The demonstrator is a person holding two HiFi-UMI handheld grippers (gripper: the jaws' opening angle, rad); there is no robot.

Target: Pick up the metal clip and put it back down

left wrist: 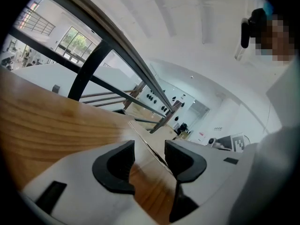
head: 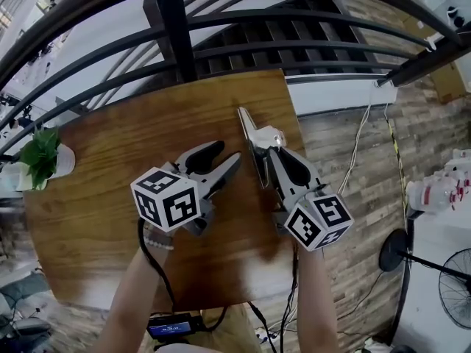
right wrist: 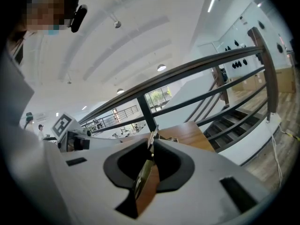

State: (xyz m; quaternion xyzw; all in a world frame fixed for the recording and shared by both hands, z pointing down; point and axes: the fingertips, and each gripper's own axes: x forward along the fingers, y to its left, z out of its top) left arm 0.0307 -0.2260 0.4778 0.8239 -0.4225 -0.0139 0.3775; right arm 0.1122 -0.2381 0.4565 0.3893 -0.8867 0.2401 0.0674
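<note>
While the right gripper (head: 271, 153) (right wrist: 152, 142) has its jaws closed on the metal clip (head: 254, 134) (right wrist: 144, 161), the left gripper (head: 228, 154) (left wrist: 150, 156) lies just beside it with its jaws standing apart and nothing pressed between them; only wood shows in the gap. In the right gripper view the clip stands on edge between the dark pads, its far end poking out past the tips. Seen from the head view, the shiny clip reaches away from the right jaws over the far right part of the brown wooden tabletop (head: 110, 197), near its right edge; whether it touches the wood I cannot tell. Both grippers point toward the black railing (head: 176, 28) beyond the tabletop. A small green plant (head: 40, 157) in a white pot sits at the tabletop's left edge, well apart from both grippers.
</note>
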